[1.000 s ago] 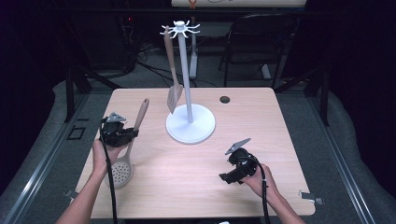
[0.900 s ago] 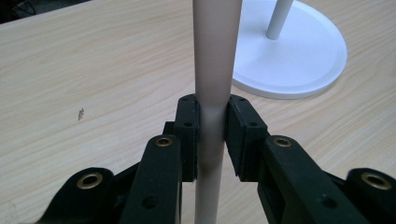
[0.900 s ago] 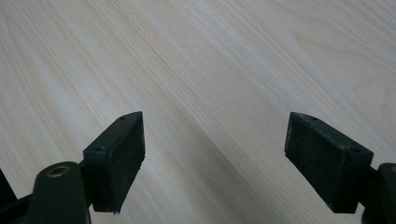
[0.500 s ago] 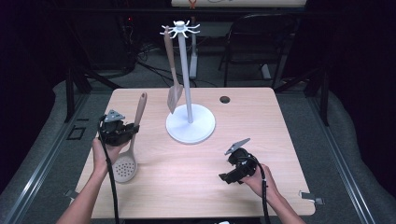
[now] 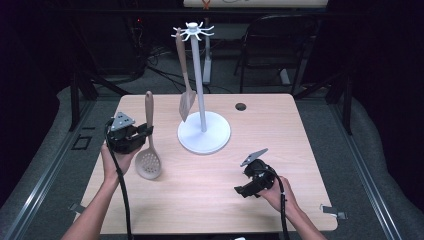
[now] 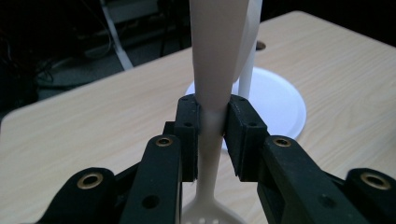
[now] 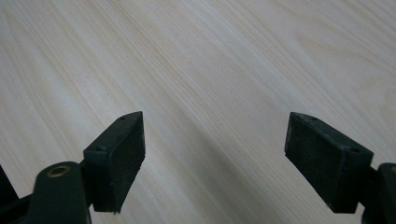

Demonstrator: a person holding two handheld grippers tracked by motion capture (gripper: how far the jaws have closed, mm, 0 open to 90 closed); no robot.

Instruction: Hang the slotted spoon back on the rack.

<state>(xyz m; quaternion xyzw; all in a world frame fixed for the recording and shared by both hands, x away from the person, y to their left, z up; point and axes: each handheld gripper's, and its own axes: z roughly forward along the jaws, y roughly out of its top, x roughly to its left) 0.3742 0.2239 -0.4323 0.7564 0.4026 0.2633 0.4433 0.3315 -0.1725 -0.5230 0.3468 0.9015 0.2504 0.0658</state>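
Slotted spoon (image 5: 149, 145) clamped by handle in left gripper (image 5: 141, 134), near table's (image 5: 300, 130) left edge, about midway along it; handle pointing up and toward far edge, perforated bowl low at near end, close to or on tabletop, contact unclear. In left gripper view, spoon handle (image 6: 212, 70) pinched between both pads, jaws nearly closed on it, bowl holes just visible below the jaws. Just right of spoon: white rack (image 5: 202, 135) with round base near table centre, thin pole, hook crown on top. Beige spatula (image 5: 184, 85) hanging from a rack hook on side facing spoon, blade just above base edge, between spoon handle and pole. Small dark round hole or cap (image 5: 241, 106) beyond rack toward far edge. Right gripper (image 5: 241, 187) held low near near-right corner, well apart from spoon and rack, jaws spread wide, nothing between them; right gripper view showing bare wood between pads (image 7: 119, 154).
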